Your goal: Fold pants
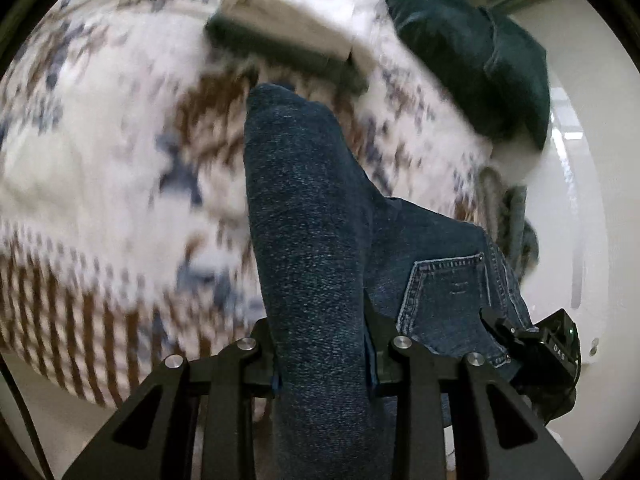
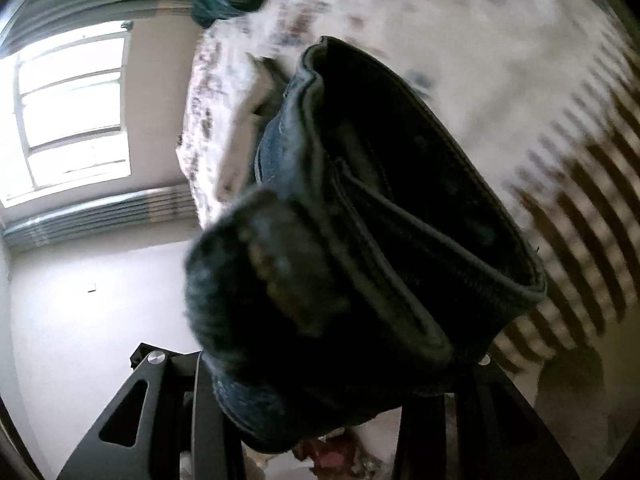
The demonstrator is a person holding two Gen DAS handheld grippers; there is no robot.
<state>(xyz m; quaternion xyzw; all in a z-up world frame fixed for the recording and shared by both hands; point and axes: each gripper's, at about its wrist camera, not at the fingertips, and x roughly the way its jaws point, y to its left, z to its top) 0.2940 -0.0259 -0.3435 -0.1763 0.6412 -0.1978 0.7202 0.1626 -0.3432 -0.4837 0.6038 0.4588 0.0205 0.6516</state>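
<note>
Gripping a bunched fold of dark blue denim pants [image 1: 312, 240], the left gripper [image 1: 320, 356] is clamped on the cloth, which hangs lifted above the white bedspread with brown and blue pattern [image 1: 100, 160]. The right gripper [image 2: 340, 380] seems likewise clamped on the waistband, though denim hides its fingertips. Another dark green garment [image 1: 472, 52] lies by the bedspread's far edge beside a folded white and dark item [image 1: 280, 28]. Folding looks barely started: the jeans are aloft, not laid flat.
</note>
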